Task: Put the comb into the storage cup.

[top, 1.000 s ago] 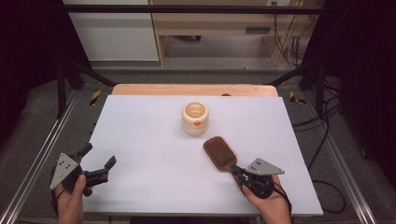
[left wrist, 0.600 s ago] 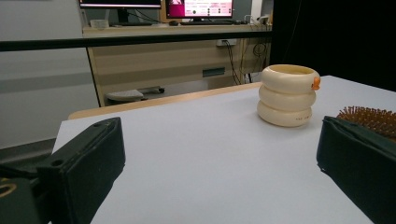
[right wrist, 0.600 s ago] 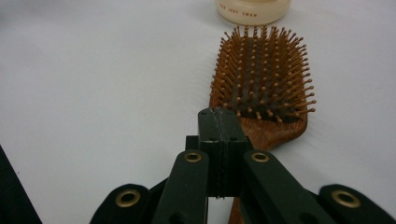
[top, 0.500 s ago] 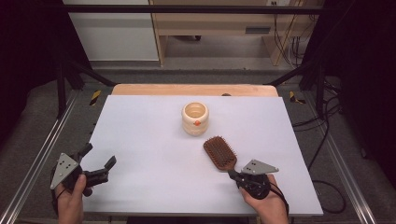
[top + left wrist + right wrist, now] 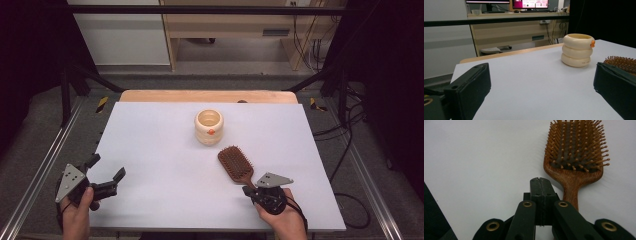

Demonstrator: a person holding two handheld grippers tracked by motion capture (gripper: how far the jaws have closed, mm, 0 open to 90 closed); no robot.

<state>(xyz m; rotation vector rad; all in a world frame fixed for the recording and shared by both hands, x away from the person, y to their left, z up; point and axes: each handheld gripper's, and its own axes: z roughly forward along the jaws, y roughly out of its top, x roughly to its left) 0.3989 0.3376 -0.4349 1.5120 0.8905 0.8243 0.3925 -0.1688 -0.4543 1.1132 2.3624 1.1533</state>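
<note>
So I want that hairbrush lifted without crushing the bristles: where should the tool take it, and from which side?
Grip the hairbrush by its narrow wooden handle. It lies flat, bristles up, with the handle pointing toward the person's right hand. Probably best to come from that near side with the right tool, now shut beside the handle, opened first to pinch the handle's two edges.

1. High view: fixed overhead, person's side, looks fwd + down over whole white table (image 5: 165, 150).
2. Left gripper view: low, near table level, faces across toward cream ringed cup (image 5: 577, 50); hairbrush (image 5: 621, 63) at right edge.
3. Right gripper view: close-up, angled down at hairbrush.
4. Shared: hairbrush in all three; cup in high + left.
</note>
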